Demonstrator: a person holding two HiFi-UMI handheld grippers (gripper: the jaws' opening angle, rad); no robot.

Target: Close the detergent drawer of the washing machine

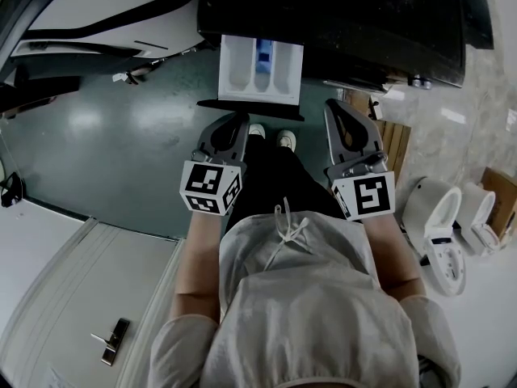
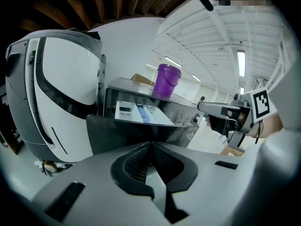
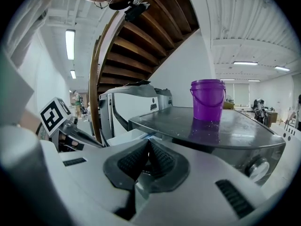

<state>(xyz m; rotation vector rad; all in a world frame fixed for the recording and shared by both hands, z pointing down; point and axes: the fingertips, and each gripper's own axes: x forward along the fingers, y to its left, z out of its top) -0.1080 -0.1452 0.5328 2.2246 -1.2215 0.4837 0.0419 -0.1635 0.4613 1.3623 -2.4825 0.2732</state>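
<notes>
Grey plastic jaws are nearest to me. The left gripper hangs just short of the detergent drawer, facing the left half of its dark front panel. Its jaws are pressed together with nothing between them. The right gripper is clenched and empty too. It sits off the drawer's right-hand corner, beside the panel and not in front of it. As far as I can tell, neither gripper touches the drawer.

The drawer is pulled well out of the washing machine. Its white compartments are open upward, with a blue insert in the middle one. Behind the drawer, a purple bucket stands on the machine's dark top.

To my eye the step is the approach and the push. Closed jaws make a good blunt pusher, so there is no need to open them. I would set the left tip on the middle of the panel, not toward one end, so the tray does not rack in its runners. Then press straight along the drawer's length, level and steady, until the panel sits flush. The right gripper is best kept out of the gap beside the drawer, where it could get pinched.
</notes>
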